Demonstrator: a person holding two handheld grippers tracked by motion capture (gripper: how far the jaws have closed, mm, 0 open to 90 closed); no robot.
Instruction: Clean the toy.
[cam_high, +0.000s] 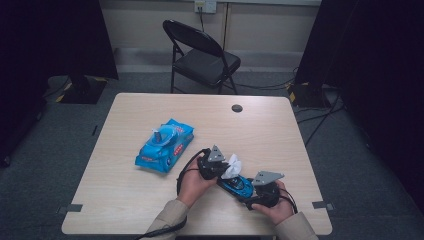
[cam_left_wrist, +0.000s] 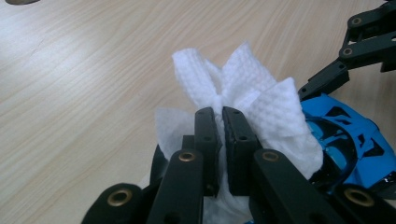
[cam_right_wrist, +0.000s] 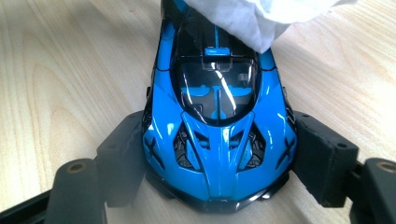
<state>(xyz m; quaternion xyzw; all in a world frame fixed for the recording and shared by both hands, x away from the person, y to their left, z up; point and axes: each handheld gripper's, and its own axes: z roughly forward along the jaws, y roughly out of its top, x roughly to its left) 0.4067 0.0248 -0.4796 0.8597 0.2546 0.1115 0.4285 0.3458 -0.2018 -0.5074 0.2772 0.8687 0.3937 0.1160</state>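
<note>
A blue and black toy sports car (cam_high: 233, 183) stands on the table near its front edge. My right gripper (cam_high: 246, 190) holds it from the right. In the right gripper view the two pads (cam_right_wrist: 123, 156) press on the sides of the car (cam_right_wrist: 217, 116). My left gripper (cam_high: 225, 169) is shut on a bunched white wipe (cam_high: 233, 165), which rests on the car's far end. In the left gripper view the jaws pinch the wipe (cam_left_wrist: 261, 98) at my left gripper (cam_left_wrist: 220, 113), with the car (cam_left_wrist: 350, 144) at the right. The wipe (cam_right_wrist: 252, 18) covers the top of the car.
A blue pack of wet wipes (cam_high: 165, 145) lies left of centre on the wooden table (cam_high: 150, 210), its lid flap raised. A dark cable hole (cam_high: 237, 108) sits near the table's far edge. A black folding chair (cam_high: 202, 55) stands beyond the table.
</note>
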